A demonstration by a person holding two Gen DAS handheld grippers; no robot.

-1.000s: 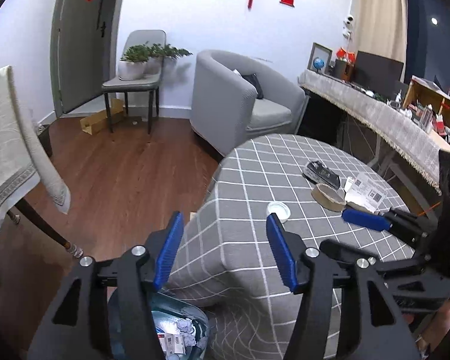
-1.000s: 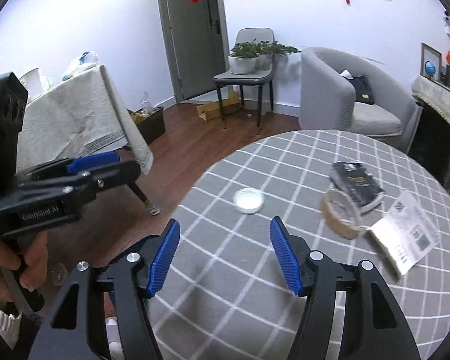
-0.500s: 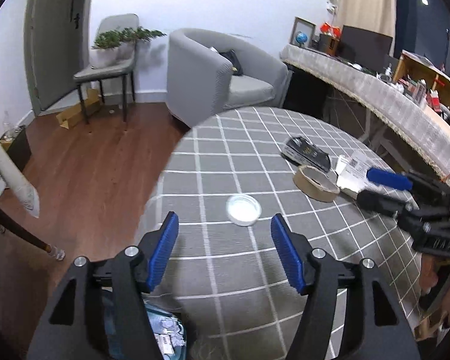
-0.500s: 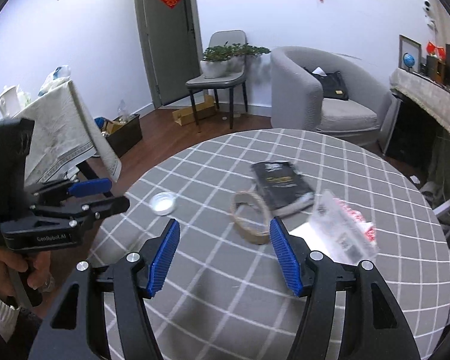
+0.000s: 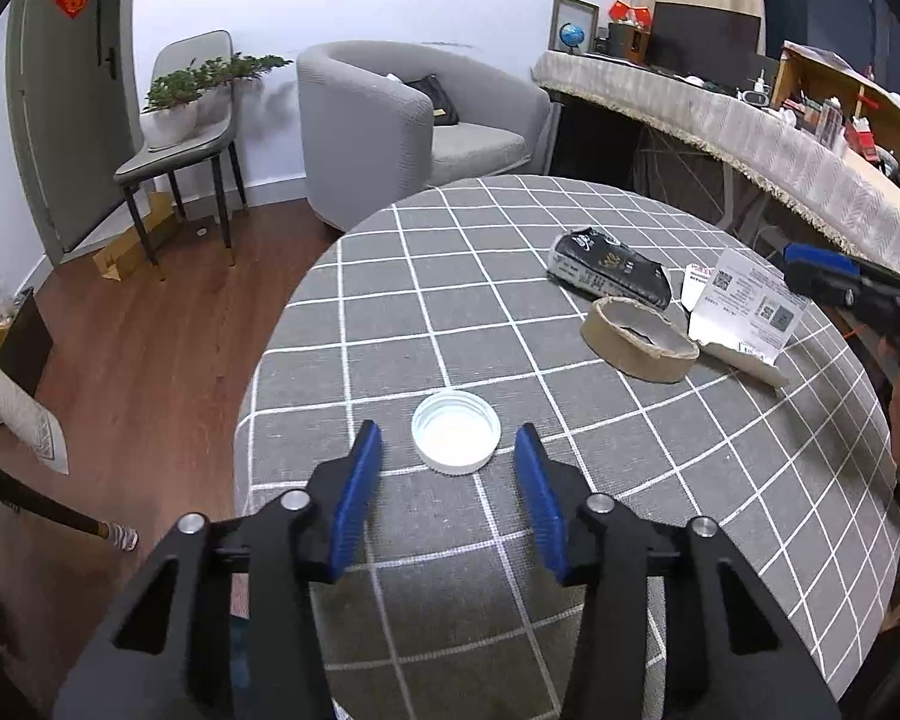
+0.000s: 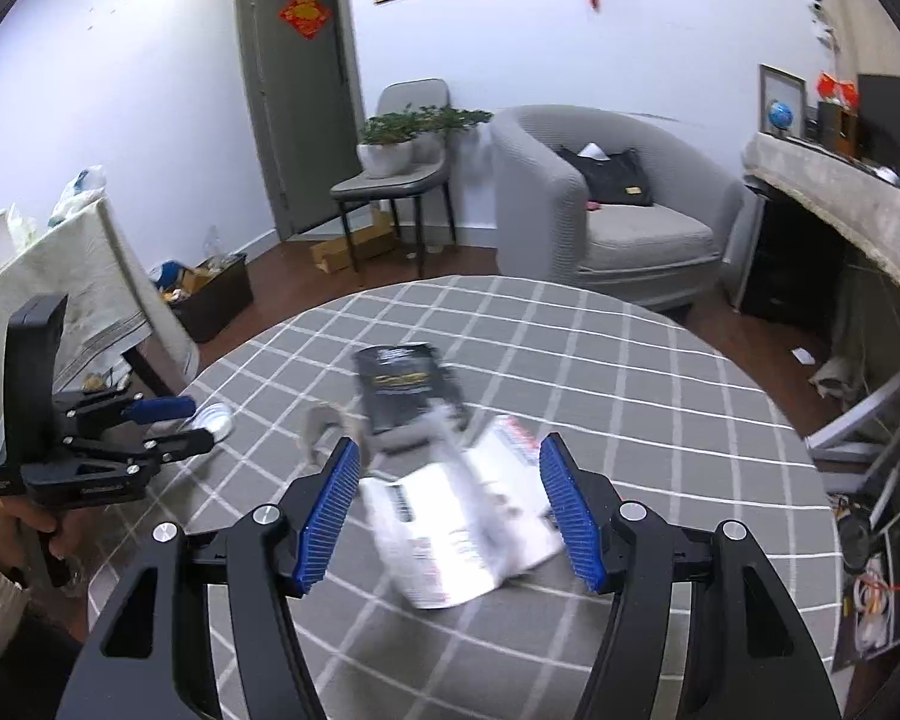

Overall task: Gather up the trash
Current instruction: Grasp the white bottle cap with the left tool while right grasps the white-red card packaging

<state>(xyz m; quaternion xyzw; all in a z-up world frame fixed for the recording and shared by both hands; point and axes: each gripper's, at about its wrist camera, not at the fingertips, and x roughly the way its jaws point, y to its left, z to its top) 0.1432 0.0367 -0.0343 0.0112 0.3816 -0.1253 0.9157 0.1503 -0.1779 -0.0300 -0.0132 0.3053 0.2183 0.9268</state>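
Angling down, left gripper (image 5: 448, 444) jaws closing around white lid (image 5: 456, 432)

In the right wrist view, motion blur smears the white printed sheet (image 6: 456, 531), the black packet (image 6: 407, 387) and the cardboard tape ring (image 6: 324, 429), so their print cannot be read. The left gripper (image 6: 201, 420) partly covers the white lid (image 6: 215, 418). The hand (image 6: 6, 525) holding it is cut off by the edge.

No wording can be read: the white leaflet (image 5: 744, 306) carries QR codes and tiny print, the black packet (image 5: 609, 267) gold lettering (too blurred), the door (image 6: 297, 114) a red diamond sign (image 6: 304, 14).
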